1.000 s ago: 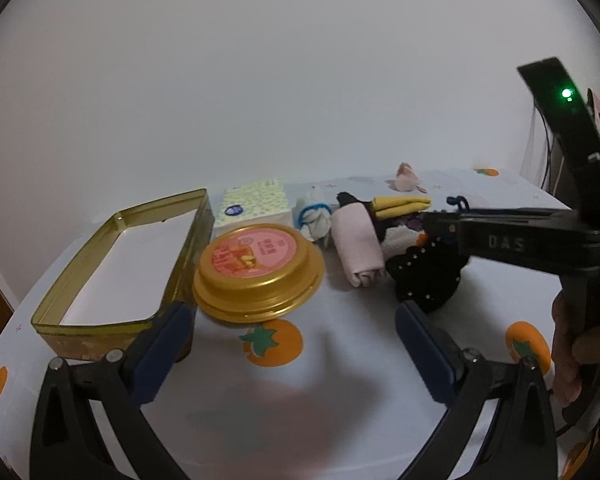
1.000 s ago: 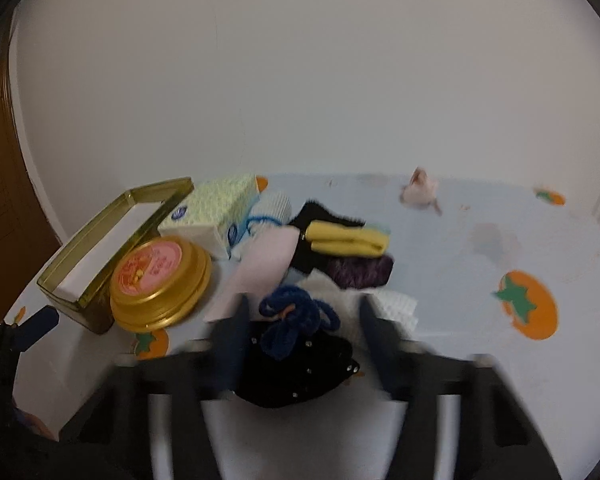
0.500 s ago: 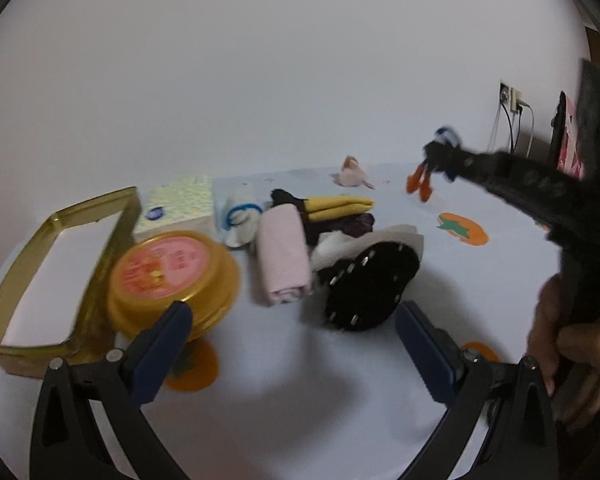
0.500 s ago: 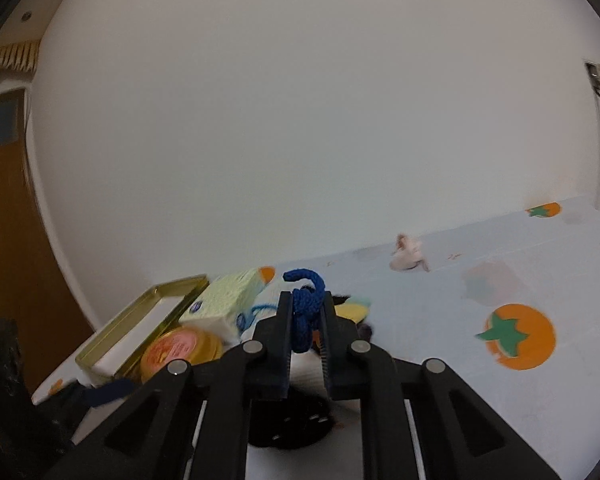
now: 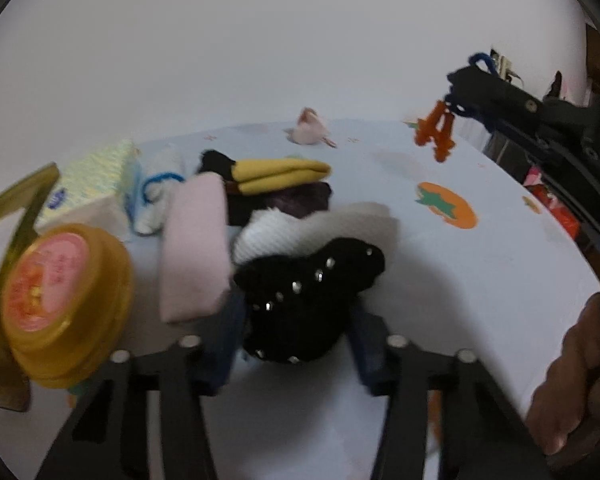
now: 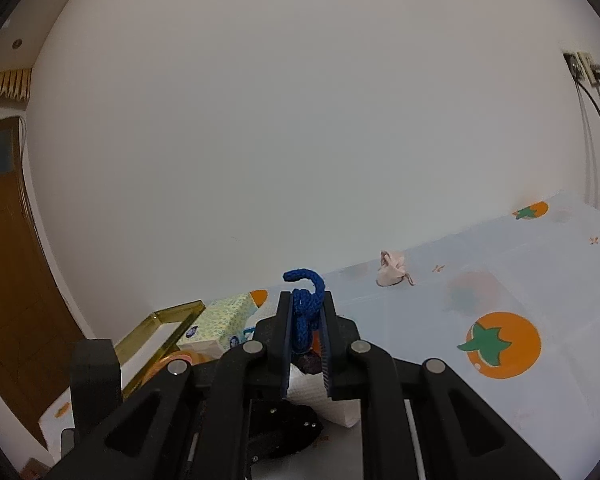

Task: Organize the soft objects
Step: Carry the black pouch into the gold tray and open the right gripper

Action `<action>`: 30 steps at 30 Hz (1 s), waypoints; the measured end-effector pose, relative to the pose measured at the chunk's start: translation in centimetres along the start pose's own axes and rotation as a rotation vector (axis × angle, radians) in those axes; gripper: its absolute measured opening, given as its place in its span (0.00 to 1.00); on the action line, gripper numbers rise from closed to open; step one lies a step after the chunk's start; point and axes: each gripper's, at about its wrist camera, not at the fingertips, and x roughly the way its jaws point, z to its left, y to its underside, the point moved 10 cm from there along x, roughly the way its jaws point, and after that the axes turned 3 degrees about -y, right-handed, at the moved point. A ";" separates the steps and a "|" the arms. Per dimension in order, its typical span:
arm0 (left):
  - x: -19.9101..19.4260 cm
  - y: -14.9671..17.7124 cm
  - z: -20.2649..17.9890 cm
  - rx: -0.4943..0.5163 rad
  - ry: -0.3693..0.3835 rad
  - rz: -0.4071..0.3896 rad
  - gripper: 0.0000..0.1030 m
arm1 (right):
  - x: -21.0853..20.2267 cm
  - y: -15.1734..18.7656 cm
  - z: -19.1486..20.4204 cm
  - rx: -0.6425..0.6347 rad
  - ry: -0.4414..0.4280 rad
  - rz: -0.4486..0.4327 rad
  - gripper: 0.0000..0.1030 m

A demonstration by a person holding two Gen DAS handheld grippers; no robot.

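Left gripper jaws were just closed in around the black studded pouch, near side of pile; contact unclear. Right gripper was clamped on blue cord, raised at far right.

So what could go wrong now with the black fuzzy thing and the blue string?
The left gripper has just been closing around the black studded piece; it may drag the white cloth beneath it. The right gripper holds the blue cord by a small bit, so the dangling orange piece might slip free.
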 end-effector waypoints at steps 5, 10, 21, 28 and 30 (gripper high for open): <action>-1.6 -0.1 -0.2 -0.019 0.064 -0.047 0.31 | -0.5 0.1 -0.2 -0.032 0.047 -0.012 0.13; -4.7 0.2 0.5 -0.038 0.135 -0.125 0.31 | -0.6 -0.1 -0.8 -0.054 0.108 -0.035 0.13; -9.7 0.5 6.1 -0.080 0.092 -0.232 0.31 | -1.0 -0.1 -0.2 -0.118 0.247 -0.062 0.13; -10.2 1.4 10.0 -0.125 0.039 -0.219 0.31 | -2.4 1.6 3.2 -0.115 0.227 -0.050 0.13; -10.6 1.5 10.3 -0.121 0.028 -0.224 0.31 | -2.9 2.2 5.2 -0.132 0.214 -0.060 0.13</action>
